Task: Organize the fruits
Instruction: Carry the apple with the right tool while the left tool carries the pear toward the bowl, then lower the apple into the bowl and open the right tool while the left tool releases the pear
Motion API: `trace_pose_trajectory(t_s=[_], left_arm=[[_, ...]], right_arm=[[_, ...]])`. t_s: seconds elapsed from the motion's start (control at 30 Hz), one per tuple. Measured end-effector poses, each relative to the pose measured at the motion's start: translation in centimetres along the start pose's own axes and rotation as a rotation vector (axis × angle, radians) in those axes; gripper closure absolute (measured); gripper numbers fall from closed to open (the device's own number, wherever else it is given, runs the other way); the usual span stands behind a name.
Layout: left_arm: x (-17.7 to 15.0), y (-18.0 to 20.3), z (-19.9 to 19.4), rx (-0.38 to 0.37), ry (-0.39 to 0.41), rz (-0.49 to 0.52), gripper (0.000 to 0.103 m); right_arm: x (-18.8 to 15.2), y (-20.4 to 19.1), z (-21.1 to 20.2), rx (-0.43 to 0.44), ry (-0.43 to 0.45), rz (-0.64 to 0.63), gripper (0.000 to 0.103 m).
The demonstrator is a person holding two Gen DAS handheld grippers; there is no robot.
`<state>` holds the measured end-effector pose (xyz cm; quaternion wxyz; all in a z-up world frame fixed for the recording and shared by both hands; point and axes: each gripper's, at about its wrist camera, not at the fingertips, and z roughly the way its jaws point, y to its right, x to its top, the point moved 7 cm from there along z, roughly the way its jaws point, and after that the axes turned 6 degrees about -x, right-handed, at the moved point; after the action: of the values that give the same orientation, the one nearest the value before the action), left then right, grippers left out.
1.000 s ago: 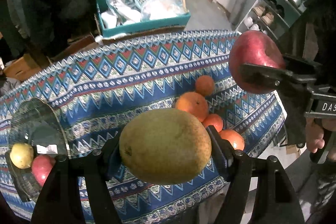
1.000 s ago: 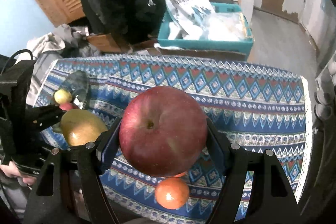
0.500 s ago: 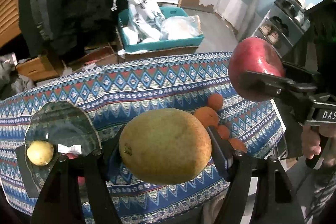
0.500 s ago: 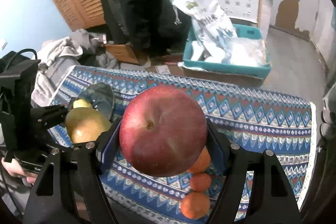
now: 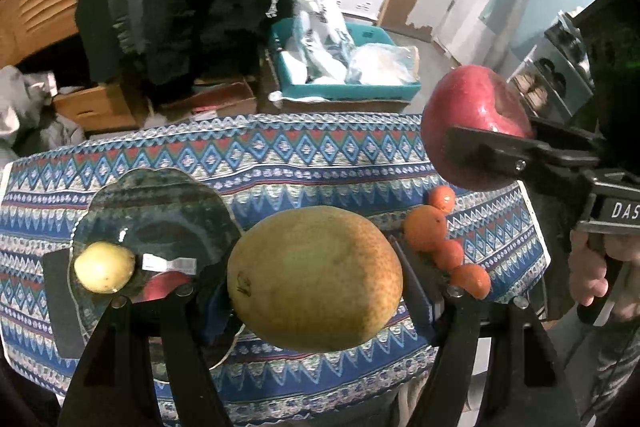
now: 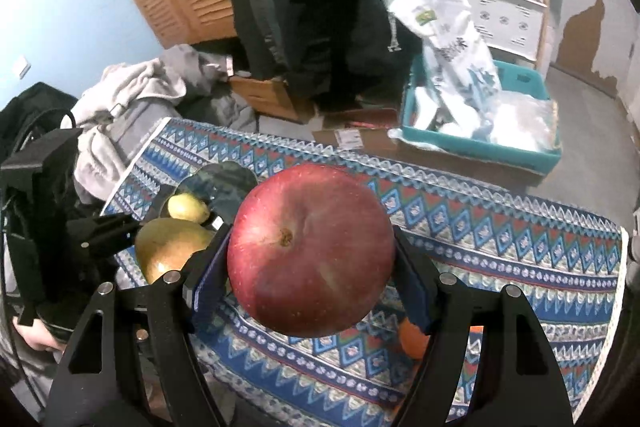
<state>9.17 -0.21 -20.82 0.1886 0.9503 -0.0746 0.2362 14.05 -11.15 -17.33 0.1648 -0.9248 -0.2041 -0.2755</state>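
A pear (image 5: 316, 279) and an apple (image 6: 310, 253), each clamped in a tool, have been swung leftward toward the glass plate (image 5: 160, 203), where delivery seems imminent.

The left claw (image 5: 316, 279) is held raised, its two fingers clamped from either side on a large yellow-green fruit (image 5: 314, 273). The right claw (image 6: 310, 267) is likewise held aloft, gripping a red apple (image 6: 310, 253) between its padded fingers. The right hand (image 5: 596, 267) is seen wrapped around its handle.
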Motion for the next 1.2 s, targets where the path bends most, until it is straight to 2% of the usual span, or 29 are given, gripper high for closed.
trace_pose_trajectory(t_s=[0.6, 0.93, 1.2], left_arm=[[-2.7, -9.9, -3.6, 0.075, 0.061, -0.166, 0.029], [-5.6, -15.3, -3.7, 0.118, 0.044, -0.271, 0.029], [-7.5, -18.7, -2.0, 0.142, -0.008, -0.338, 0.029]], right_arm=[[1.7, -7.3, 6.4, 0.066, -0.067, -0.070, 0.029], [1.5, -11.4, 10.7, 0.091, -0.129, -0.106, 0.029], [0.3, -12.9, 14.2, 0.084, -0.192, -0.131, 0.029]])
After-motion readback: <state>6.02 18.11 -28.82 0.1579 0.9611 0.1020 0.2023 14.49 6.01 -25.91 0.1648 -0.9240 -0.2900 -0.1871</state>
